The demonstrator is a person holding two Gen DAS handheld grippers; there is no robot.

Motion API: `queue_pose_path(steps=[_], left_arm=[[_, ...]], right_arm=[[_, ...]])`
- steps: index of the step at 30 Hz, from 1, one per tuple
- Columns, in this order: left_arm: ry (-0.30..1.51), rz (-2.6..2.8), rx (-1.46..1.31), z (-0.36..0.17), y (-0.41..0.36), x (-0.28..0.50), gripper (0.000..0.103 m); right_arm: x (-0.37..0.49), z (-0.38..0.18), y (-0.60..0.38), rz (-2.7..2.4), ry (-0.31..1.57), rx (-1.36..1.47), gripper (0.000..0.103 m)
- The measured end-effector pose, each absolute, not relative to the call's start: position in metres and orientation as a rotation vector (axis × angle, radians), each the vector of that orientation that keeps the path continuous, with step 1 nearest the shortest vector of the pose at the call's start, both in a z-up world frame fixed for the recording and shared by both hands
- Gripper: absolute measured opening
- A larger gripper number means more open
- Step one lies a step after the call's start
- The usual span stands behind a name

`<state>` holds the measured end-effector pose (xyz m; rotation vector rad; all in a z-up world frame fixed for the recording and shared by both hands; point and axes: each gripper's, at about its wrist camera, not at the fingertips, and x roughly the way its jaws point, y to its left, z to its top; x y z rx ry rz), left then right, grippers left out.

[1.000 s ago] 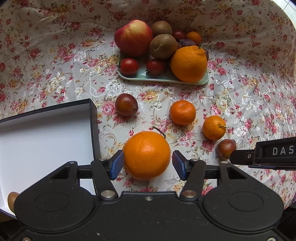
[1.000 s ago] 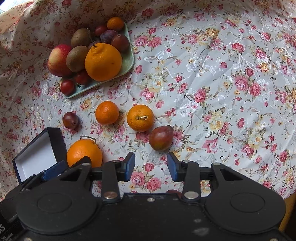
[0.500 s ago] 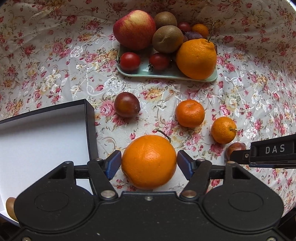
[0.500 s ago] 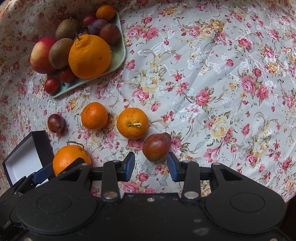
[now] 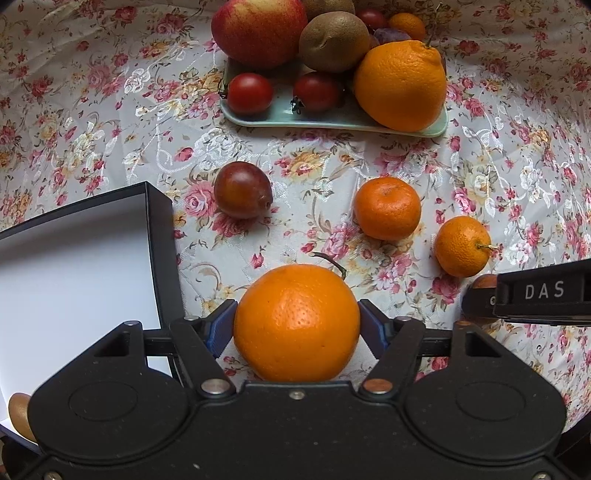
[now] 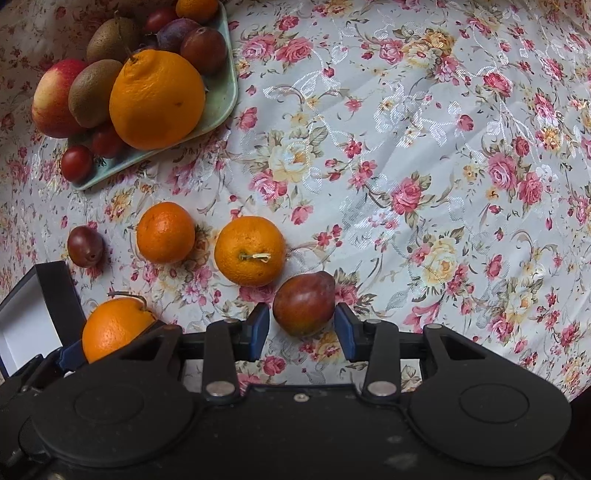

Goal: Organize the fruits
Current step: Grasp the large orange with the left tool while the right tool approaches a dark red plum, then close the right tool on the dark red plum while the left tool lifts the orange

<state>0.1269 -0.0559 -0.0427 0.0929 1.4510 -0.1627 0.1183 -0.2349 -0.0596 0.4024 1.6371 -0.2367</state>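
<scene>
Step in hand: grasping loose fruit for sorting; judged early, with five pieces still lying on the tabletop (image 6: 406,122).
Left gripper (image 5: 296,325): blue pads touching both flanks of the stemmed orange (image 5: 296,323), so apparently clamped on it; orange seemingly still resting on the cloth, just beside the black box (image 5: 159,258).
Right gripper (image 6: 302,326): spread wide around the reddish pear-shaped fruit (image 6: 304,302), a gap showing at each pad; not yet gripping.
Next move, left: likely lifting the orange clear and carrying it either over the box wall or to the green plate (image 5: 332,123); destination not certain from here.
Next move, right: closing gently on the reddish fruit, centred on its wider belly to avoid squeezing it out.
Nearby loose fruit: two tangerines (image 6: 165,232) (image 6: 250,251) and a dark plum (image 6: 85,246), well apart from each other, between grippers and plate.
Plate: already crowded with an apple (image 5: 260,31), kiwis, cherry tomatoes and a large orange (image 5: 400,86); little bare room left.
In the way: box wall close to the left pad; stemmed tangerine just beside the reddish fruit; both grippers near each other, so lifting together risks a bump.
Box: white inside, mostly bare; a small brown object (image 5: 18,410) at its near corner, identity unclear.
</scene>
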Motion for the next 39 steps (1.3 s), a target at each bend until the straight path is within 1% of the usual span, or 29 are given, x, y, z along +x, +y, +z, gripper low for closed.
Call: queue_pose_path(steps=[2,9,14,15,16,17,20,22,23,25,27,32,34,39], left_arm=[[1.452,-0.164,0.088,-0.043,-0.055,0.127,0.07],[1.463,-0.156,0.023,-0.042,-0.047,0.129,0.068],[1.444,-0.151,-0.005,-0.032,-0.043,0.125,0.068],[1.434,-0.152,-0.001,-0.03,-0.043,0.124,0.068],[1.421,-0.153,0.005,-0.027,-0.043,0.123,0.068],[1.408,-0.15,0.011,-0.024,-0.044,0.123,0.068],[1.38,-0.143,0.026,-0.018,-0.042,0.121,0.068],[1.366,-0.139,0.032,-0.015,-0.042,0.121,0.068],[1.361,-0.138,0.034,-0.015,-0.042,0.12,0.068],[1.353,-0.137,0.032,-0.013,-0.041,0.119,0.068],[1.352,-0.14,0.027,-0.012,-0.041,0.118,0.068],[1.353,-0.143,0.021,-0.012,-0.038,0.118,0.068],[1.353,-0.139,0.021,-0.012,-0.037,0.119,0.068],[1.357,-0.133,0.006,-0.013,-0.034,0.121,0.068]], right_arm=[[0.118,-0.062,-0.234,-0.245,1.645,0.393,0.039],[0.116,-0.051,-0.226,-0.27,1.595,0.335,0.037],[0.113,-0.039,-0.228,-0.264,1.573,0.349,0.036],[0.113,-0.035,-0.23,-0.259,1.569,0.353,0.033],[0.112,-0.032,-0.232,-0.258,1.568,0.352,0.019],[0.112,-0.032,-0.232,-0.257,1.571,0.353,0.014],[0.111,-0.028,-0.232,-0.264,1.568,0.355,0.016],[0.11,-0.028,-0.233,-0.271,1.564,0.366,0.021],[0.11,-0.031,-0.233,-0.273,1.562,0.377,0.022],[0.108,-0.032,-0.237,-0.278,1.556,0.406,0.028],[0.106,-0.033,-0.24,-0.289,1.545,0.434,0.029],[0.108,-0.041,-0.243,-0.306,1.544,0.463,0.033],[0.11,-0.045,-0.243,-0.303,1.552,0.472,0.037],[0.116,-0.052,-0.234,-0.301,1.57,0.429,0.04]])
